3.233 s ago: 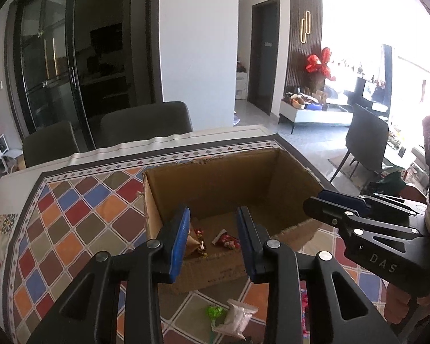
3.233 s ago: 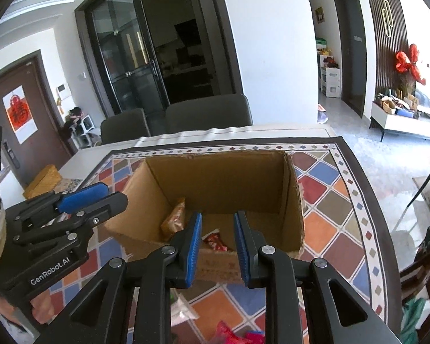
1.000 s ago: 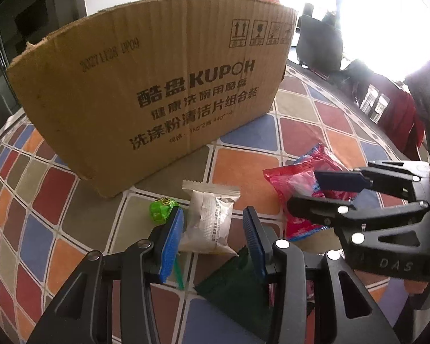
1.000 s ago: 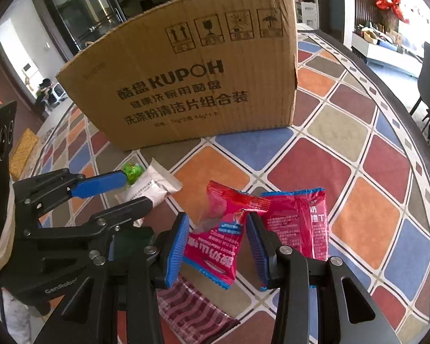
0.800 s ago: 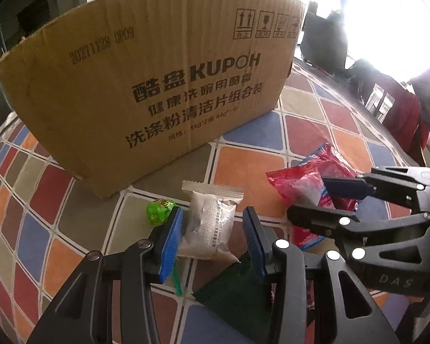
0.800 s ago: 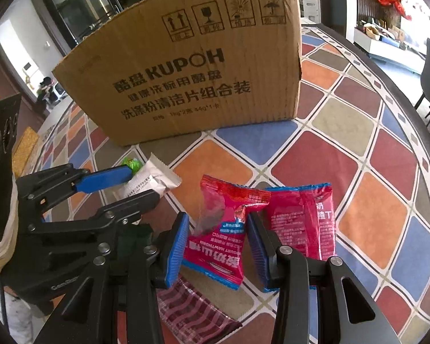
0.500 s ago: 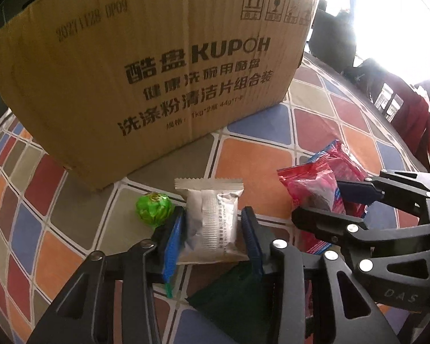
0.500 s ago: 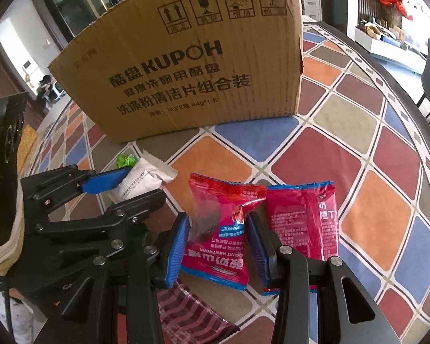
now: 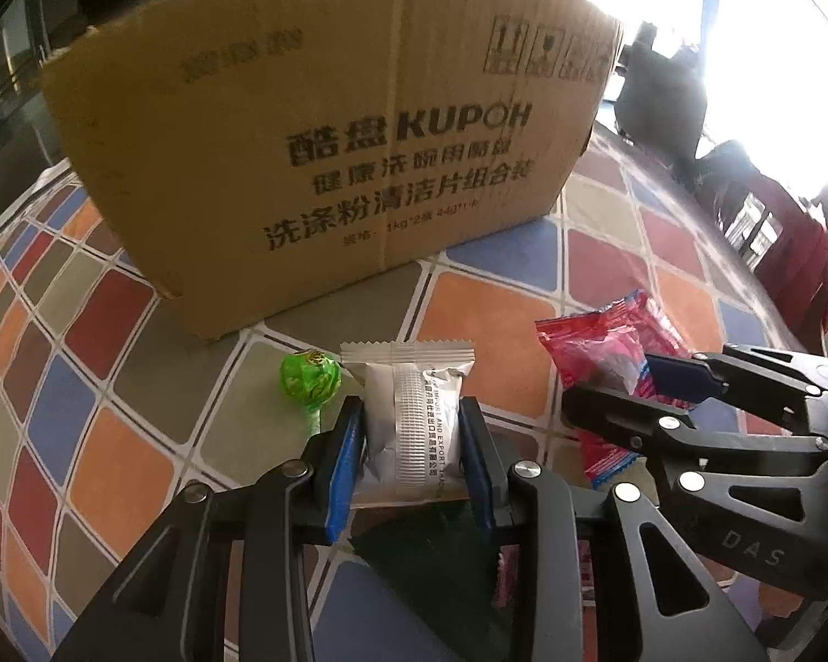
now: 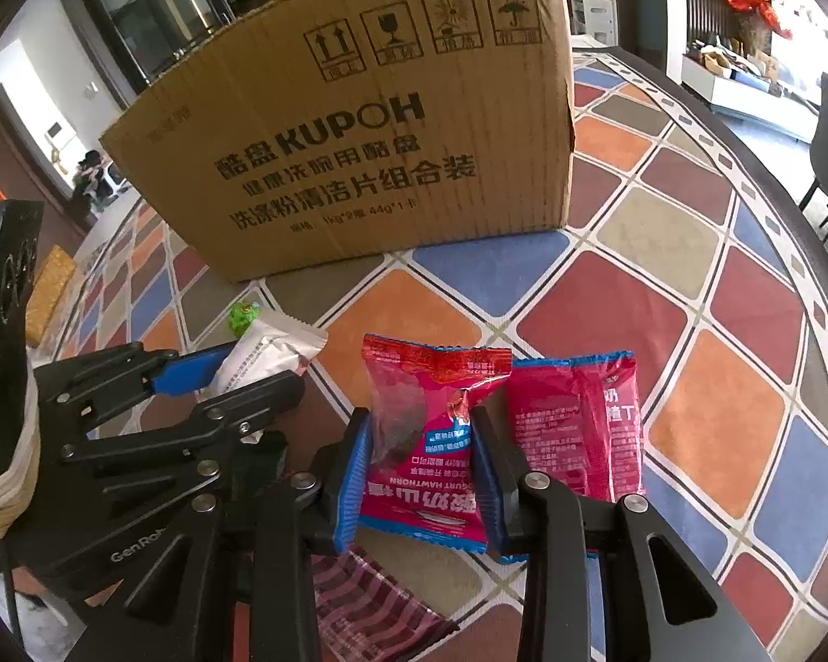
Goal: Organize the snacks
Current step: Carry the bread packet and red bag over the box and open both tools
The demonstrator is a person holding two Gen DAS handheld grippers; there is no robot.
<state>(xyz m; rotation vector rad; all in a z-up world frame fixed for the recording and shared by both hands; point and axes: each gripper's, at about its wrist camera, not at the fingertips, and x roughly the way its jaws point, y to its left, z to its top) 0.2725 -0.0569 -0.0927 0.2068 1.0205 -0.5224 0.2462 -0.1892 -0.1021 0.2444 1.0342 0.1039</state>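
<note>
My left gripper [image 9: 412, 436] has its blue pads against both sides of a white snack packet [image 9: 411, 414] lying on the tablecloth. It also shows in the right wrist view [image 10: 265, 353]. My right gripper [image 10: 419, 458] straddles a red hawthorn snack packet [image 10: 425, 430], with the pads touching its sides. A second red packet [image 10: 574, 425] lies just to its right. The cardboard box [image 9: 325, 154] stands behind the snacks, its printed side facing me.
A green lollipop [image 9: 310, 378] lies left of the white packet. A dark green packet [image 9: 430, 562] lies under my left gripper. A dark red striped packet [image 10: 370, 607] lies under my right gripper. The colourful checked tablecloth [image 10: 662, 231] covers the round table.
Both grippers came down from above the box to the snacks in front of it. The left jaws closed in on the white packet; the right jaws narrowed around the red packet.
</note>
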